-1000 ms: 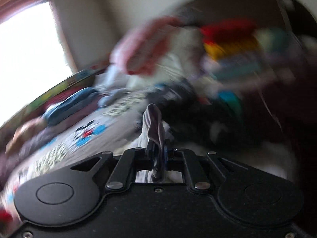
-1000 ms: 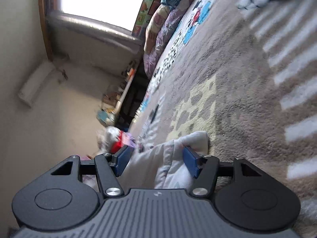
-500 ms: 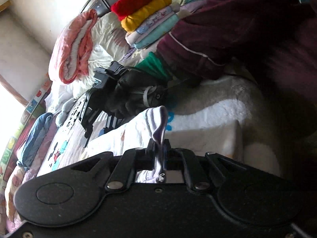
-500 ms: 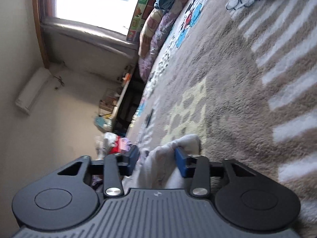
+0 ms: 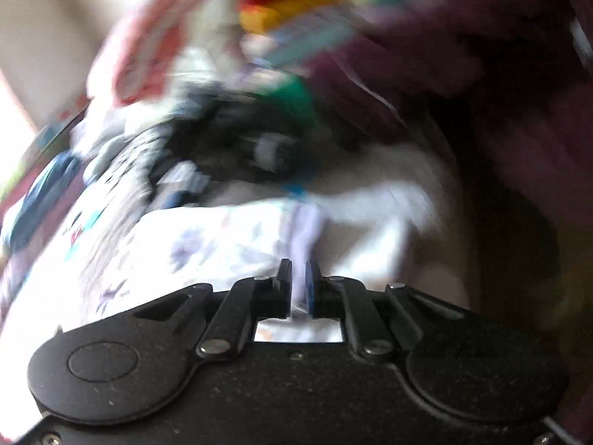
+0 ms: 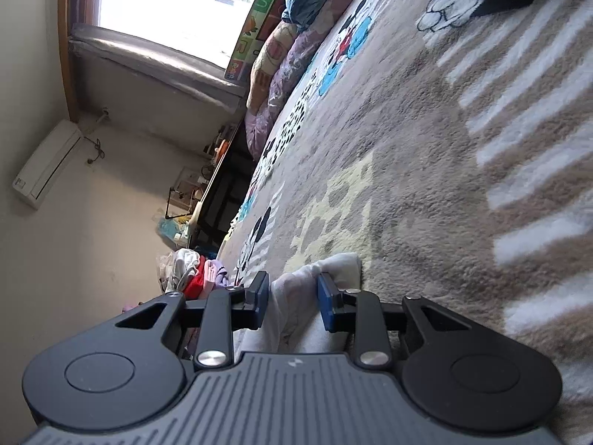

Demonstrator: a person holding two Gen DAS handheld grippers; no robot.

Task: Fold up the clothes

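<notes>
A white garment with a faint purple print (image 5: 207, 244) lies spread on the bed in the blurred left wrist view. My left gripper (image 5: 298, 270) is shut on a raised fold of it, near its right edge. In the right wrist view, a bunched corner of the same pale cloth (image 6: 333, 263) rests on the grey patterned blanket (image 6: 407, 170). My right gripper (image 6: 292, 289) has this corner between its blue pads; the jaws are closing and the cloth fills the gap. A dark blur beyond the garment in the left view is the other gripper (image 5: 237, 141), held by a hand.
A stack of folded clothes (image 5: 296, 11) in red, yellow and pale colours sits at the far side of the bed. A person's maroon sleeve (image 5: 463, 55) fills the upper right. Pillows and bedding (image 6: 281, 63) line the window side, and a pile of clothes (image 6: 196, 270) lies past the bed's edge.
The right gripper's jaws have narrowed around the cloth corner. The left gripper has kept its grip on the fold while its view swung across the bed, and it is blurred now.
</notes>
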